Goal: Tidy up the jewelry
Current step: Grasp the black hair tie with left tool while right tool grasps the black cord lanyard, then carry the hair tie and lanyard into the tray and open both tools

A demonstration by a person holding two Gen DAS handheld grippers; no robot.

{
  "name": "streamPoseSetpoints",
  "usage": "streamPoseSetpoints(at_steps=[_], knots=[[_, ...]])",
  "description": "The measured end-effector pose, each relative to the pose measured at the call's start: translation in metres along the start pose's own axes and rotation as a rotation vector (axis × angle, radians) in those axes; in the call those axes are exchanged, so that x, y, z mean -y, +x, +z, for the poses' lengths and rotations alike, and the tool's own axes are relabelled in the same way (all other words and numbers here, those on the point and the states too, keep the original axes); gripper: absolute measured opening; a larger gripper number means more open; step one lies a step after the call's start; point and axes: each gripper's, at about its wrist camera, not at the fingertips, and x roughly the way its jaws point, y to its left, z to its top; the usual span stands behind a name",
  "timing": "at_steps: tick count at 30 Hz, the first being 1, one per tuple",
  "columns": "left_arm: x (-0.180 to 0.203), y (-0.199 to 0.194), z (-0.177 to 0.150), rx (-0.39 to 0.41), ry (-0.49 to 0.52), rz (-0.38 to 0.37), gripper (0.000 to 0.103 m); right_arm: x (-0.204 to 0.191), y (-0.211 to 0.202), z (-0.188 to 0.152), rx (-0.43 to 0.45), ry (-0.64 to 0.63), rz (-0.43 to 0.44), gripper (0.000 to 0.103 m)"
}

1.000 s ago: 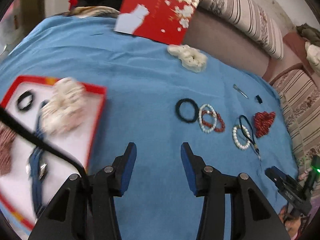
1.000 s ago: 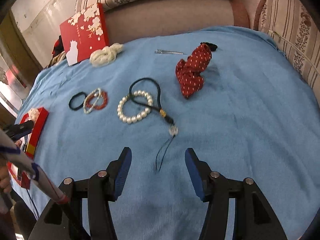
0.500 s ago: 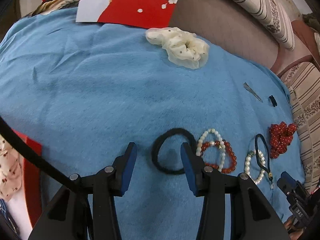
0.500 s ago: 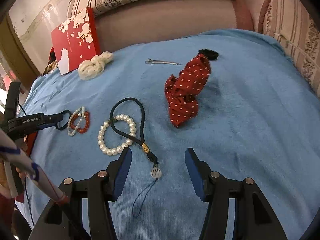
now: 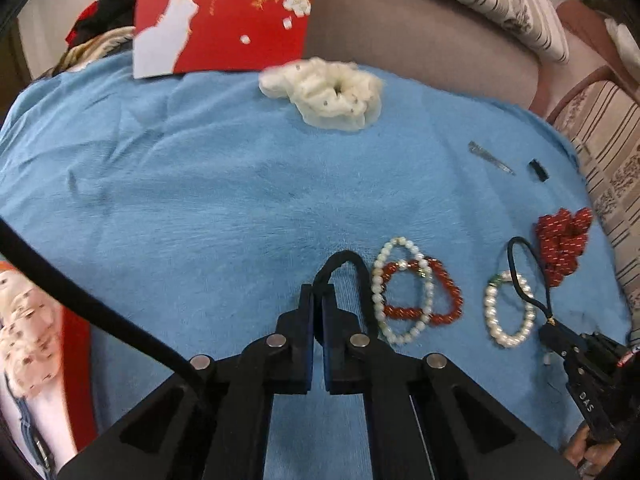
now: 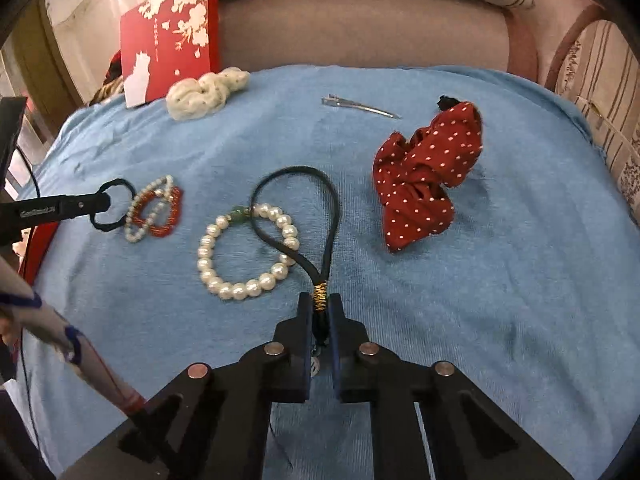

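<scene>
We've got both claws clamped now: left claw [image 5: 318,292] pinching the black hair tie [image 5: 352,264] mid-blanket, right claw [image 6: 320,304] gripping the corded charm [image 6: 320,292] near the front edge; bracelets, scrunchies, clip all left to sort

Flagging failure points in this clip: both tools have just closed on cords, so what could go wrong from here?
1. The right tool grips the black cord pendant, whose loop crosses the pearl bracelet; lifting may drag the pearls along.
2. The left tool pinches the black hair tie, which lies against the white bead bracelet and red bead bracelet; pulling could shift them.
</scene>
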Motion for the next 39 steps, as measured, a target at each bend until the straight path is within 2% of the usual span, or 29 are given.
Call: streamPoseSetpoints(at_steps=[6, 11, 15, 19, 25, 31, 35, 39], knots=[[-0.019, -0.069, -0.015, 0.082, -0.031, -0.036, 0.003, -0.001, -0.043, -0.005, 0.047, 0.031, 0.043, 0.008], [-0.056, -0.129, -0.040, 0.142, -0.084, -0.035, 0.003, -0.023, -0.074, -0.004, 0.078, 0.010, 0.088, 0.008], [-0.098, -0.166, -0.067, 0.168, -0.146, 0.018, 0.003, -0.059, -0.094, -0.001, 0.097, -0.034, 0.151, 0.008], [-0.147, -0.192, -0.096, 0.174, -0.215, 0.109, 0.003, -0.106, -0.106, 0.002, 0.102, -0.091, 0.231, 0.008], [-0.215, -0.199, -0.138, 0.131, -0.352, 0.179, 0.003, -0.186, -0.111, 0.007, 0.079, -0.167, 0.365, 0.008], [-0.250, -0.185, -0.163, 0.092, -0.399, 0.251, 0.003, -0.275, -0.091, 0.011, 0.010, -0.227, 0.481, 0.008], [-0.269, -0.170, -0.172, 0.058, -0.439, 0.258, 0.003, -0.321, -0.062, 0.012, -0.055, -0.239, 0.506, 0.008], [-0.279, -0.164, -0.178, 0.050, -0.469, 0.243, 0.003, -0.361, -0.024, 0.005, -0.106, -0.298, 0.451, 0.008]])
